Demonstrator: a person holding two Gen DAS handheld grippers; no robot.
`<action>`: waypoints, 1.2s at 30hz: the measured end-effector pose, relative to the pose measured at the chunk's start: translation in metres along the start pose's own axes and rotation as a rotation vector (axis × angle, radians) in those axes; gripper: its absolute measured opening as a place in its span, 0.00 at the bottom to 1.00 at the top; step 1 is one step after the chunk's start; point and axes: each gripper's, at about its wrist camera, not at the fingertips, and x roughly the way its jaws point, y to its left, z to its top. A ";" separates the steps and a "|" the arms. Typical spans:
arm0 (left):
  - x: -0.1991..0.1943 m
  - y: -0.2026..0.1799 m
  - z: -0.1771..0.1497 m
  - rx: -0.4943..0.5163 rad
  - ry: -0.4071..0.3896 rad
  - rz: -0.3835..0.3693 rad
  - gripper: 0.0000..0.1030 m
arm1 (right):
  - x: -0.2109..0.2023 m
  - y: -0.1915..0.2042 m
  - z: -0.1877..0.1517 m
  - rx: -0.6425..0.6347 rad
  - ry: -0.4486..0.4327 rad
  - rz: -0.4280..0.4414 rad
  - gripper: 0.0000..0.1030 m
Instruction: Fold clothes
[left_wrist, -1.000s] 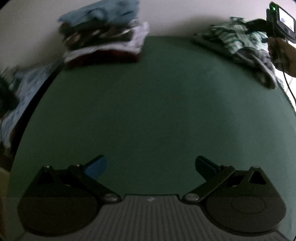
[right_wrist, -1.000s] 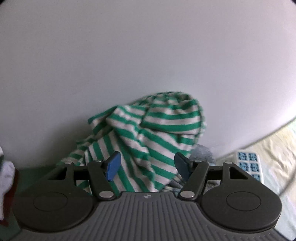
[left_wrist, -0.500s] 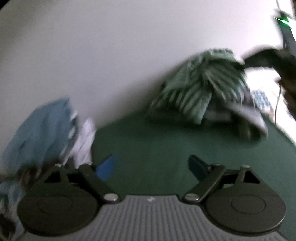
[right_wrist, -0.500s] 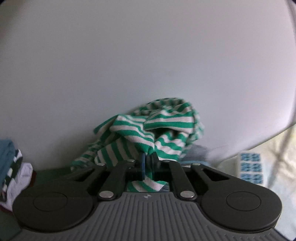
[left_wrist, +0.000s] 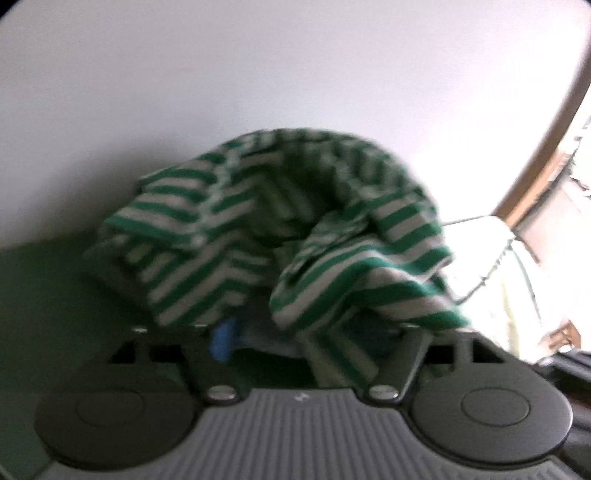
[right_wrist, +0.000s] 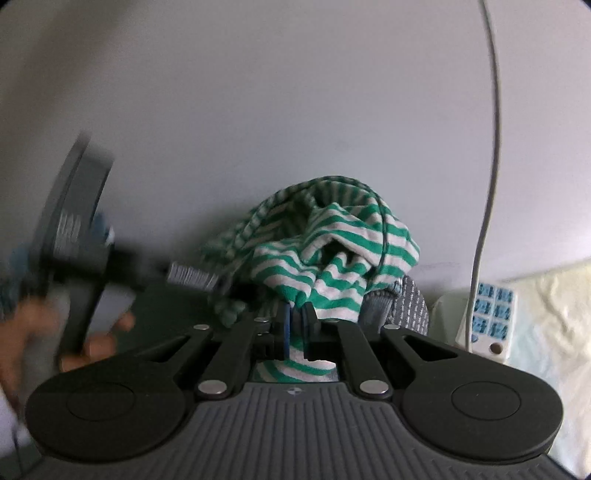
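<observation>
The right gripper (right_wrist: 295, 321), gaping a second ago, has now pinched its blue pads tight on a fold of the crumpled green-and-white striped knit garment (right_wrist: 332, 266), heaped against the pale wall at the far edge of the dark green table (left_wrist: 44, 295); the left gripper (left_wrist: 310, 328) has swung across to that same heap, its jaws wide and opening slightly, cloth draped between them but not pinched; so picking up has begun. One striped garment, one grey garment (right_wrist: 410, 302) beneath, two grippers.
</observation>
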 end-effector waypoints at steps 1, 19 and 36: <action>0.005 -0.006 -0.001 0.024 0.002 0.009 0.98 | -0.001 0.004 -0.006 -0.048 -0.001 -0.015 0.06; -0.015 -0.037 -0.033 0.120 -0.118 0.210 0.10 | -0.007 -0.038 -0.018 0.111 -0.054 -0.104 0.61; -0.116 -0.004 -0.089 0.001 -0.208 0.298 0.10 | 0.031 -0.016 0.030 0.181 -0.099 0.045 0.10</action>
